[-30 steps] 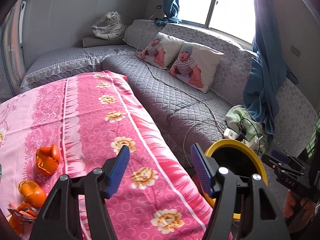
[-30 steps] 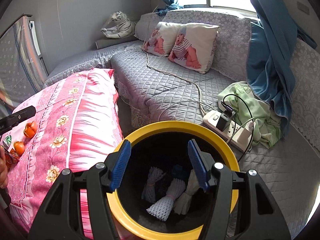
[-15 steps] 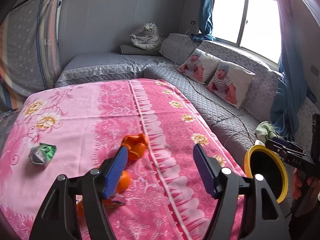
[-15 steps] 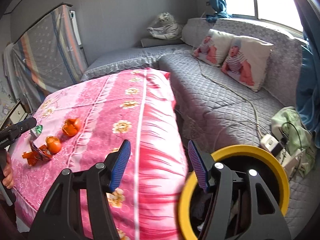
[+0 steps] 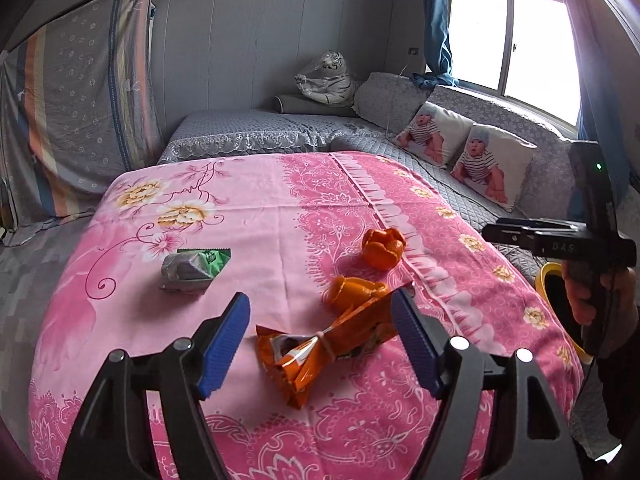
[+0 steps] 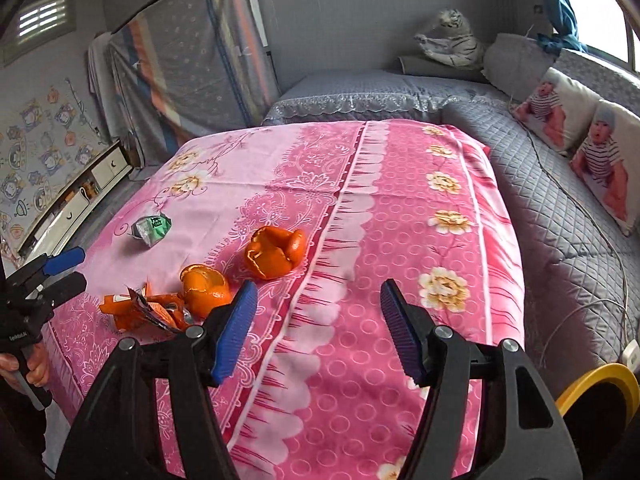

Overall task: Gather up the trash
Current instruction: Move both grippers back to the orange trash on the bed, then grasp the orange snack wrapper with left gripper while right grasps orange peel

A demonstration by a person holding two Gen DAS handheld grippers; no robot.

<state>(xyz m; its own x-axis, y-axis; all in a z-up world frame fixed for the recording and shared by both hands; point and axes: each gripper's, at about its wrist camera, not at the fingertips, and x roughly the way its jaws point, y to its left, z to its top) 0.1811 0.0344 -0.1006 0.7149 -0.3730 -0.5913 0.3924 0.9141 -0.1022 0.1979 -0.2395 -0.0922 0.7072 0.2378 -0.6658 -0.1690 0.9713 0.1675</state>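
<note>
On the pink floral tablecloth (image 5: 248, 216) lie an orange snack wrapper (image 5: 320, 350), two orange peels (image 5: 383, 247) (image 5: 354, 289) and a crumpled green-and-silver wrapper (image 5: 191, 268). My left gripper (image 5: 320, 340) is open and empty, its jaws on either side of the orange wrapper, just above it. My right gripper (image 6: 316, 328) is open and empty over the table's right half. In the right wrist view the orange wrapper (image 6: 140, 312), the peels (image 6: 276, 256) (image 6: 206, 290) and the green wrapper (image 6: 151, 229) lie to its left. The yellow-rimmed bin (image 6: 600, 396) stands off the table's right side.
A grey quilted sofa (image 6: 560, 208) with baby-print pillows (image 5: 492, 168) wraps around the table's far and right sides. A cable (image 6: 576, 208) runs across its seat. A plush tiger (image 5: 328, 76) sits in the corner. A low cabinet (image 6: 76, 200) stands at the left.
Both grippers have swung left from the bin toward the table. The left one now hovers over the orange wrapper; the bin has slid to the right edge of both views.
</note>
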